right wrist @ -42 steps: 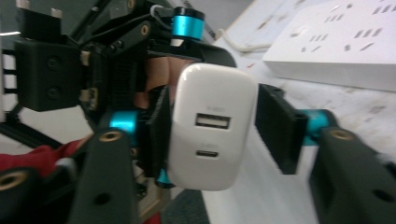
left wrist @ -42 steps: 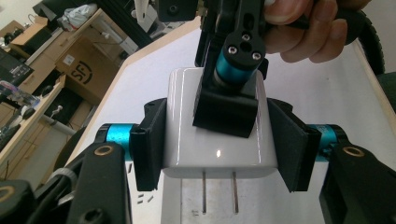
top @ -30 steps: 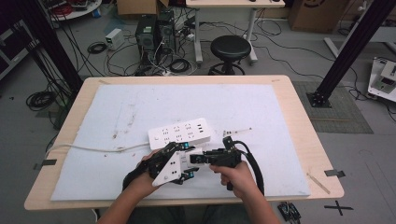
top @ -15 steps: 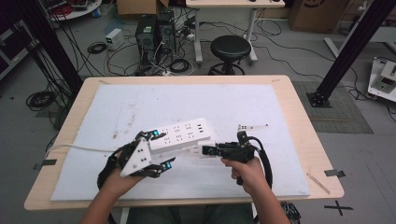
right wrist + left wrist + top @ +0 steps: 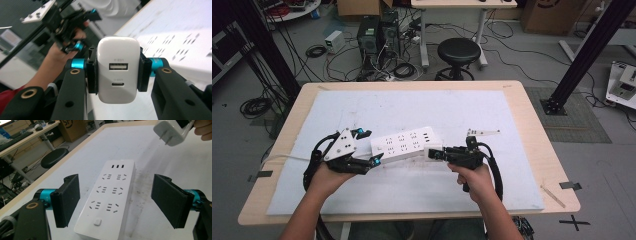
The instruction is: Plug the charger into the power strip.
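A white power strip [image 5: 406, 144] lies flat on the white mat, with its sockets facing up. My left gripper [image 5: 371, 147] is at the strip's left end. In the left gripper view its jaws have just been opening and stand wide on either side of the power strip [image 5: 110, 200], pads clear of it. My right gripper [image 5: 438, 153] is at the strip's right end, shut on a white USB charger [image 5: 433, 152]. In the right gripper view the pads clamp both sides of the charger [image 5: 118, 70], its USB ports facing the camera. Its two prongs point at the strip [image 5: 165, 138].
The white mat [image 5: 422, 107] covers most of the wooden table [image 5: 532, 120]. The strip's white cable [image 5: 282, 157] runs off to the left. A small white flat piece [image 5: 483, 132] lies on the mat beyond my right gripper. A stool [image 5: 458, 52] stands behind the table.
My left gripper has moved left from the middle to the strip's left end, and its jaws have spread wider. My right gripper has shifted a little right with the charger. The strip has not moved.
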Demonstrator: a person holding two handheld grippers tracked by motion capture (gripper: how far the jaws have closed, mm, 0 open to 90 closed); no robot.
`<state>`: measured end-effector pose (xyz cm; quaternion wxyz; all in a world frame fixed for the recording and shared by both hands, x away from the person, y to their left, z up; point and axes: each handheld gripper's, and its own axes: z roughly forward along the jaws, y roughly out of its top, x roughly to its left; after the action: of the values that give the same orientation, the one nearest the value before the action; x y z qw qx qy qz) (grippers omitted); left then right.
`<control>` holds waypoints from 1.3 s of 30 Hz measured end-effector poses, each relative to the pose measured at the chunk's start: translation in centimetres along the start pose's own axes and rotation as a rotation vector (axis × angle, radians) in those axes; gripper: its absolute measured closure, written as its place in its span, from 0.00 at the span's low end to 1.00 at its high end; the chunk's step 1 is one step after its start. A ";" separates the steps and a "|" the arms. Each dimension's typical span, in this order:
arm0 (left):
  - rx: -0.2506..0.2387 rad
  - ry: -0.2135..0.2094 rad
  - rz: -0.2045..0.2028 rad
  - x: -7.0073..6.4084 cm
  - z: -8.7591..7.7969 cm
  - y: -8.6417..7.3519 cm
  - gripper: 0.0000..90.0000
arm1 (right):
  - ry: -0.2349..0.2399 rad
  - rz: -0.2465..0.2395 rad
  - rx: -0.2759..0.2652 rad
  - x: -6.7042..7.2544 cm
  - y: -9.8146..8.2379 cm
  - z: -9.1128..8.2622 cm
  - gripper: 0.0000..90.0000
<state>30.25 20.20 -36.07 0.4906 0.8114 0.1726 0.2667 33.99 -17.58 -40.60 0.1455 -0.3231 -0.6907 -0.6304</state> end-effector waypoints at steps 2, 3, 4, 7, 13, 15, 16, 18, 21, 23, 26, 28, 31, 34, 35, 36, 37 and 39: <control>0.000 0.003 -0.012 0.0 -0.1 -0.3 0.26 | -0.031 -0.039 -0.042 0.1 0.1 0.0 0.70; 0.000 0.006 -0.014 0.0 -0.1 -0.4 0.26 | -0.043 -0.055 -0.066 0.0 0.2 0.0 0.70; 0.003 0.010 -0.014 0.1 -0.2 -0.5 0.26 | -0.059 -0.071 -0.080 0.1 0.3 0.1 0.70; 0.008 0.018 -0.020 0.1 -0.4 -0.9 0.26 | -0.108 -0.145 -0.125 0.1 0.5 0.1 0.70; 0.014 0.033 -0.025 0.3 -1.0 -1.2 0.26 | -0.265 -0.321 -0.109 0.4 1.2 -0.1 0.70; 0.014 0.038 -0.028 0.4 -1.1 -1.4 0.26 | -0.308 -0.376 -0.088 0.7 1.5 -0.1 0.70; 0.015 0.041 -0.034 0.4 -1.2 -1.4 0.26 | -0.320 -0.409 -0.077 0.8 1.6 0.0 0.70; 0.018 0.044 -0.037 0.5 -1.3 -1.6 0.26 | -0.336 -0.449 -0.055 1.0 2.0 0.0 0.70; 0.022 0.050 -0.036 0.5 -1.4 -1.6 0.26 | -0.350 -0.523 -0.005 1.3 2.6 0.2 0.70; 0.023 0.051 -0.037 0.4 -1.5 -1.7 0.26 | -0.359 -0.575 0.037 1.6 3.1 0.4 0.70; 0.022 0.055 -0.039 0.4 -1.7 -1.8 0.26 | -0.359 -0.649 0.086 1.8 3.8 0.9 0.70; 0.026 0.057 -0.037 0.4 -1.8 -1.9 0.26 | -0.365 -0.683 0.125 1.9 4.4 1.3 0.70; 0.029 0.065 -0.038 0.4 -2.1 -2.1 0.26 | -0.364 -0.738 0.178 2.0 5.3 2.0 0.70; 0.031 0.072 -0.038 0.4 -2.5 -2.3 0.26 | -0.360 -0.787 0.231 1.9 6.2 2.8 0.70; 0.030 0.074 -0.041 0.3 -2.6 -2.4 0.26 | -0.360 -0.804 0.254 1.9 6.5 3.1 0.70; 0.030 0.077 -0.040 0.3 -2.7 -2.4 0.26 | -0.368 -0.825 0.275 2.0 6.8 3.5 0.70; 0.034 0.077 -0.041 0.3 -2.8 -2.5 0.26 | -0.362 -0.840 0.289 1.9 7.1 3.8 0.70; 0.038 0.081 -0.041 0.3 -2.9 -2.6 0.26 | -0.363 -0.866 0.335 2.0 7.6 4.4 0.70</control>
<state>28.64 23.62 -37.23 0.4730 0.8054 0.2139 0.2860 38.25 -12.80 -34.19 -0.2020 -0.0833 -0.8675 -0.4469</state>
